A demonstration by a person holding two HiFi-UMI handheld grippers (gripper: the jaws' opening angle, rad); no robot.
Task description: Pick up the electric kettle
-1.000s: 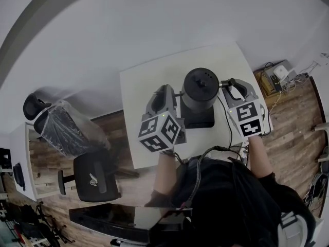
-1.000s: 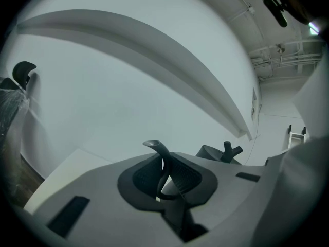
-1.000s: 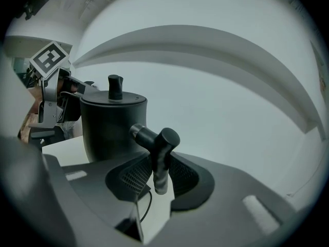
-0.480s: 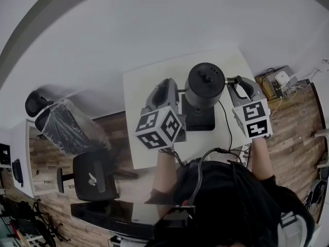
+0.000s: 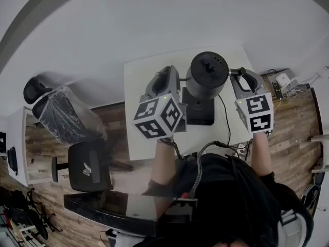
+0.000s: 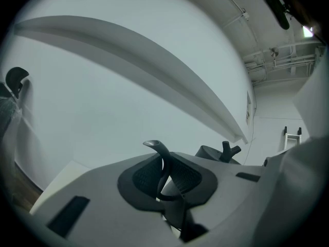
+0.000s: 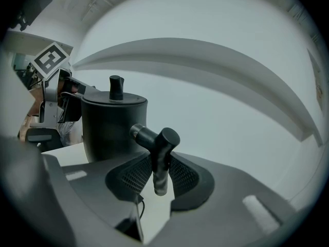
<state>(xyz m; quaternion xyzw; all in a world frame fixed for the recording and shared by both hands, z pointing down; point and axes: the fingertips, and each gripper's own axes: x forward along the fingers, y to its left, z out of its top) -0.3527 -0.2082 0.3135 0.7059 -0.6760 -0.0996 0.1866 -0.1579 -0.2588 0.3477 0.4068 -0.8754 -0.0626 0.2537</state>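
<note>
The kettle sits upper centre in the head view, held between the two grippers. It looks to hang just above its base, which lies on the white desk directly below it in the frame. I judge it already off the base, though the gap itself is hidden by the kettle's own body. The lid is on, knob upward, and the kettle is about upright, which makes sense if there is water inside.

It is gripped at opposite sides, I would guess so the weight is shared and the kettle cannot swing. The handle, a dark bar that sticks out of the body and turns down, runs through the right tongs. Those tongs are clenched on it about half open, a pad pressing on each side. The spout, a thin curved neck, rises between the pads of the left tongs. These are nearly closed and pinch the neck low down. That is a slim thing to grip, so I take this side to steady the kettle while the handle side carries it.

A cord trails from the base toward the lower edge of the desk, clear of both grippers.
</note>
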